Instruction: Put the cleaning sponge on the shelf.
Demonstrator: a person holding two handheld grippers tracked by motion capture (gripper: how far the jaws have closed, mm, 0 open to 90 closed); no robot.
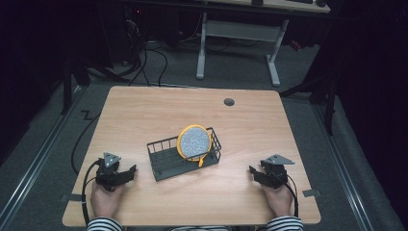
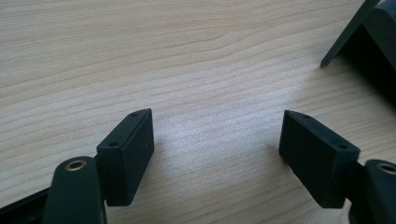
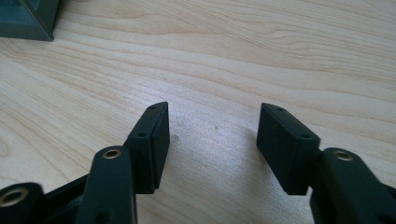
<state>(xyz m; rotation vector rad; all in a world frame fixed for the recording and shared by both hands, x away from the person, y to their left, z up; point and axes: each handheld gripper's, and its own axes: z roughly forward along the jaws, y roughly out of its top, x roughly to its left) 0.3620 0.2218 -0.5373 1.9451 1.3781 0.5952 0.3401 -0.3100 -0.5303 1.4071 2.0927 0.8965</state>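
Table (image 1: 144,106) was mostly bare wood w/ a small grey grommet (image 1: 229,102) near the far edge. Dead centre sat the dark wire basket (image 1: 166,161), and a round speckled disc w/ an orange rim (image 1: 194,142) stood tilted in its right half, leaning on the back wall. Nothing lay btwn the basket and either hand, so no real obstacles. Behind the table there was a white desk frame (image 1: 272,53) and some cables on the floor.

Left gripper (image 1: 126,174) rested on the table left of the basket, well apart from it. Its own view had the jaws spread wide over bare wood, nothing btwn them, basket corner (image 2: 359,32) at top right.

Right gripper (image 1: 254,172) sat on the table on the basket's right, also clear of it. Jaws apart, gripping nothing, just woodgrain underneath.
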